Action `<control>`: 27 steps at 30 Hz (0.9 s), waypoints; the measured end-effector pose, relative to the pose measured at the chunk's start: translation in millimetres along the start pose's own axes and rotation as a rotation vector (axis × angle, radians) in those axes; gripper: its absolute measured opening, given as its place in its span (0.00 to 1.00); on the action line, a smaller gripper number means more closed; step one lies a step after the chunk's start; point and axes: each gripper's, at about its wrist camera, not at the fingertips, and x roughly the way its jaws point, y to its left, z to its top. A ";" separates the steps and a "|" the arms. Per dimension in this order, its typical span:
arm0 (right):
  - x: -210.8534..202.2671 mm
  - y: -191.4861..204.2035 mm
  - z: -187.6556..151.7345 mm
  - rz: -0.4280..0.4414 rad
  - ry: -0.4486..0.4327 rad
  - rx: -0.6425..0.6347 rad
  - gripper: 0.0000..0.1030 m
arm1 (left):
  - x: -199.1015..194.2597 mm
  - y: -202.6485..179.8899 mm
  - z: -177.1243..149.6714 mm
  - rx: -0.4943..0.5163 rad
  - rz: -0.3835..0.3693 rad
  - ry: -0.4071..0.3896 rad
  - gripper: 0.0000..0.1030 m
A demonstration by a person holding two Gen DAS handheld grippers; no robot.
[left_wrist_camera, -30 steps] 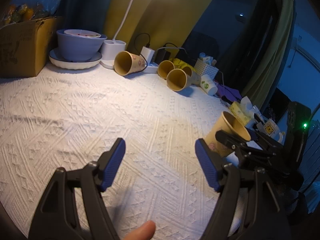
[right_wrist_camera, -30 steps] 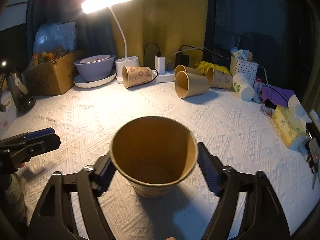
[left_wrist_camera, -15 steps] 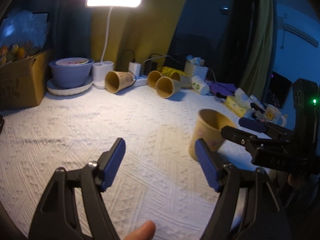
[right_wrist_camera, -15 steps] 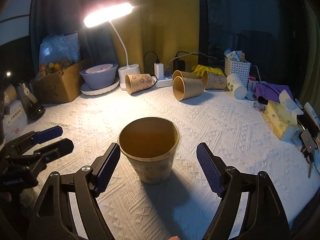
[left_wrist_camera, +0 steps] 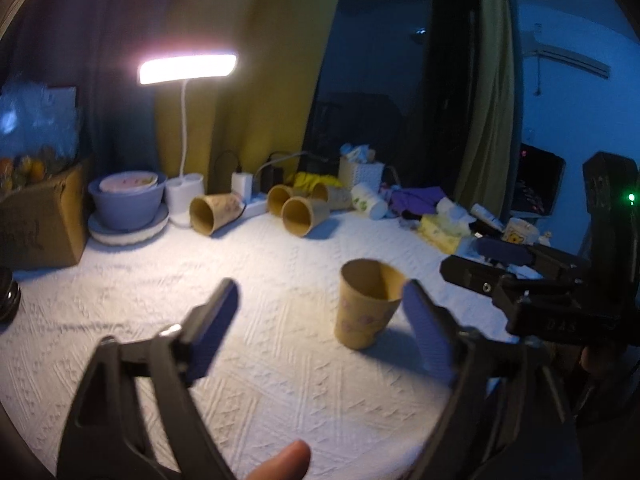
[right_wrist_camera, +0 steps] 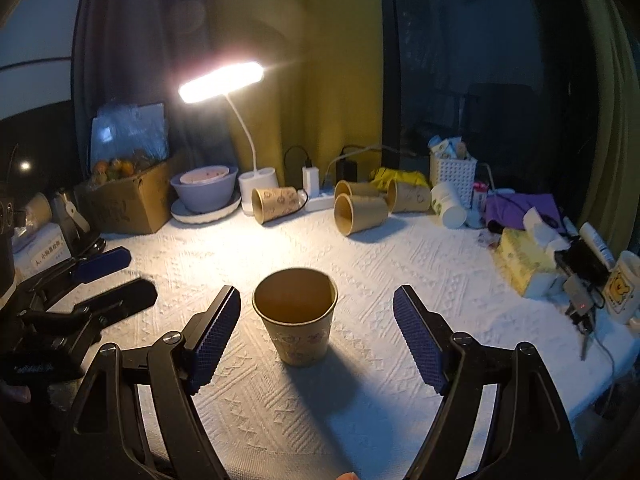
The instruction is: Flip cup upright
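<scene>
A tan paper cup (right_wrist_camera: 296,316) stands upright on the white textured cloth (right_wrist_camera: 400,264). It also shows in the left wrist view (left_wrist_camera: 366,304). My right gripper (right_wrist_camera: 316,340) is open and empty, its blue pads on either side of the cup and slightly nearer me, not touching it. My left gripper (left_wrist_camera: 320,324) is open and empty, with the cup just beyond its right finger. Several more tan cups (right_wrist_camera: 360,212) lie on their sides at the back by the lamp.
A lit desk lamp (right_wrist_camera: 222,80), a purple bowl on a plate (right_wrist_camera: 204,190), a cardboard box (right_wrist_camera: 128,200) and a power strip (right_wrist_camera: 320,200) line the back. A white basket (right_wrist_camera: 452,172), tissue pack (right_wrist_camera: 524,264) and mug (right_wrist_camera: 622,288) crowd the right edge.
My right gripper let go of the cup, opened and drew back and up, leaving it upright. My left gripper rose and turned, so the cup now shows further left.
</scene>
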 end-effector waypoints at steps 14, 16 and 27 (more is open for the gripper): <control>-66.1 -9.1 24.2 -0.048 -0.149 -0.008 0.79 | -33.9 -32.9 28.0 0.067 -0.023 -0.123 0.89; -74.8 -10.4 26.7 -0.056 -0.170 -0.008 0.79 | -41.4 -35.9 30.8 0.075 -0.021 -0.160 0.89; -90.5 -24.5 23.7 -0.088 -0.189 0.009 0.79 | -58.0 -38.9 34.5 0.093 0.005 -0.237 0.89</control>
